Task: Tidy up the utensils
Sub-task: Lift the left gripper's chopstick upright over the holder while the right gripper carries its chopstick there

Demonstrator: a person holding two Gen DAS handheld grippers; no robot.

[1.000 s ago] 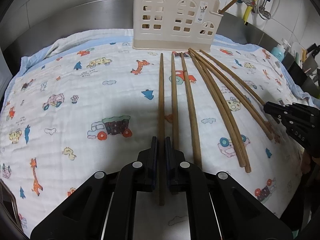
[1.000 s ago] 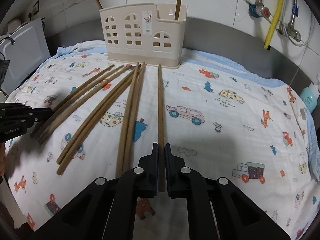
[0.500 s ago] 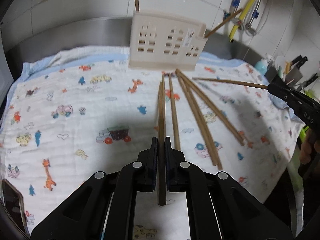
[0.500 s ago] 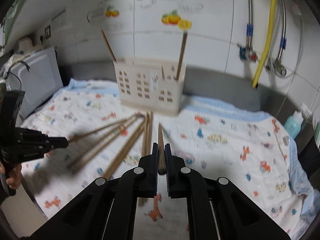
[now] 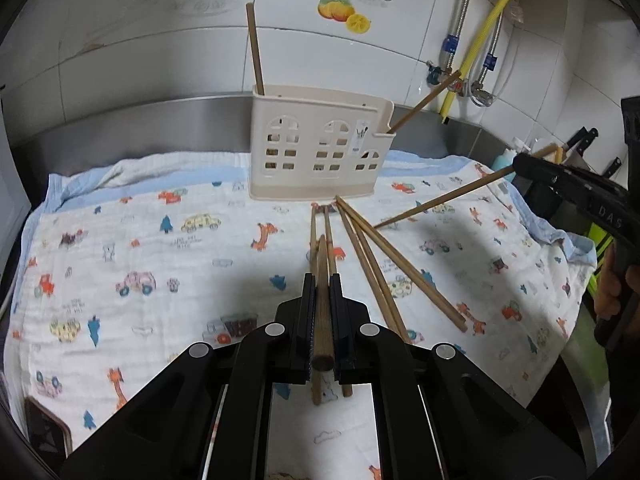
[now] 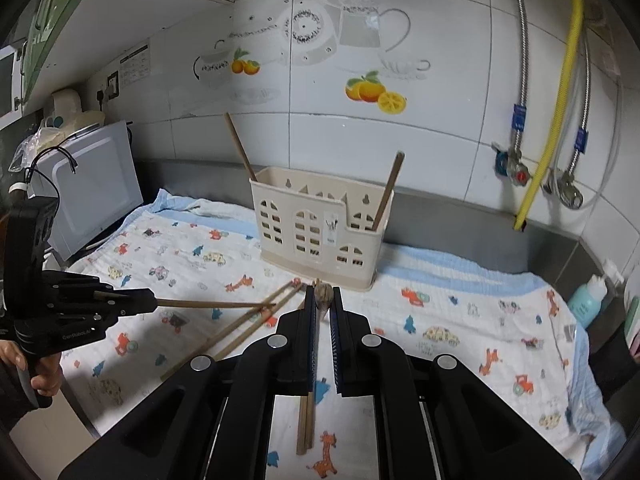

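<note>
A cream plastic utensil holder [image 5: 318, 144] [image 6: 320, 232] stands at the back of the printed cloth, with two wooden chopsticks upright in it. Several more chopsticks [image 5: 372, 256] [image 6: 248, 324] lie on the cloth in front of it. My left gripper [image 5: 322, 278] [image 6: 150, 300] is shut on one chopstick [image 5: 322, 312] [image 6: 216, 304], held above the cloth and pointing toward the holder. My right gripper [image 6: 322, 290] [image 5: 520, 164] is shut on another chopstick [image 6: 323, 295] [image 5: 440, 200], also lifted, with its tip over the cloth.
The cartoon-print cloth [image 5: 140, 240] covers a steel counter against a tiled wall. A white appliance [image 6: 92, 188] stands at the left end. A blue bottle [image 6: 588, 296], knives [image 5: 580, 144] and a yellow hose [image 6: 556, 100] with pipes are at the right.
Both grippers have risen off the cloth, each carrying its chopstick up with it. Both views have tilted up toward the wall.
</note>
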